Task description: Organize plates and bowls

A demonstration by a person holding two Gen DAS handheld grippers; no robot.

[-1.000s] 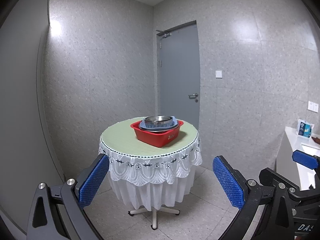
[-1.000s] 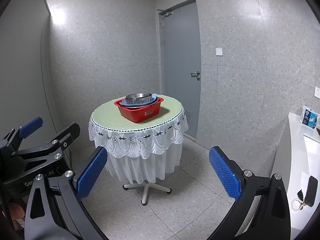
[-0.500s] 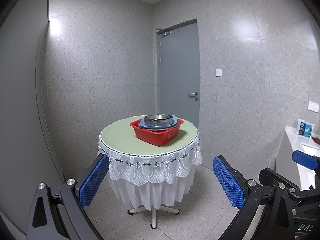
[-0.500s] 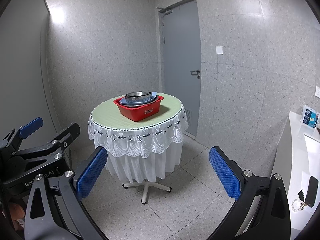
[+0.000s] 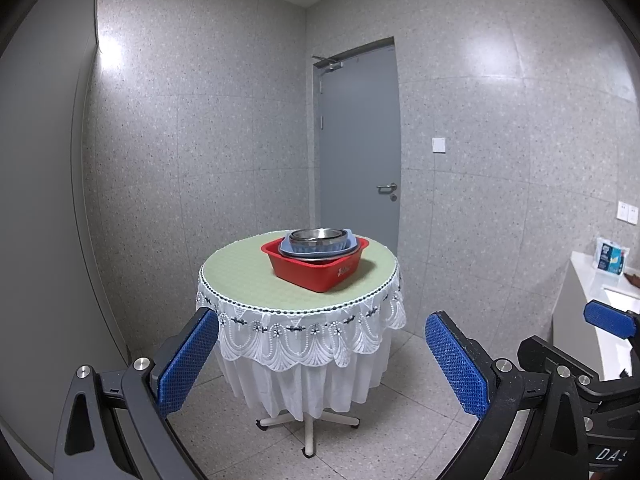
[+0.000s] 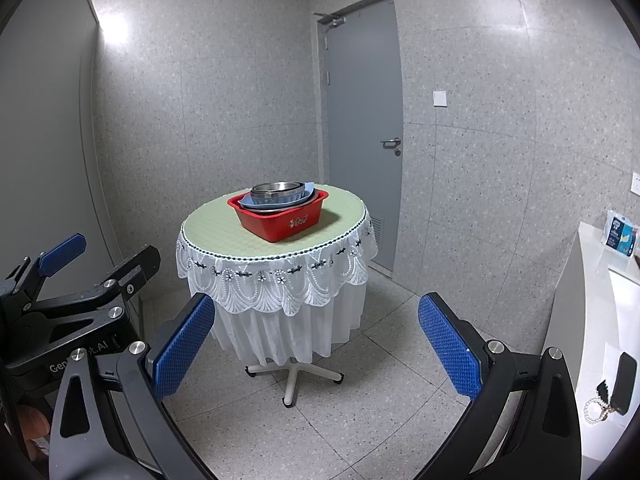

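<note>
Two grippers, both spread wide, nothing between the blue pads: left gripper (image 5: 322,356), right gripper (image 6: 316,344); both held well short of the table (image 5: 240,276), above the floor. One round table, green top, white lace skirt, on a white pedestal foot. One red basin (image 5: 316,272) on the tabletop, toward the far side, white print on its front wall. Inside the basin: blue plate (image 5: 285,245) with steel bowls (image 5: 318,238) nested on it, rims rising above the basin edge; exact count of bowls not discernible. One grey door (image 6: 364,128), closed, behind the table. One white counter (image 6: 592,280) at right, carrying a tissue pack (image 6: 622,238), a dark key fob (image 6: 624,378) and a bead string.
</note>
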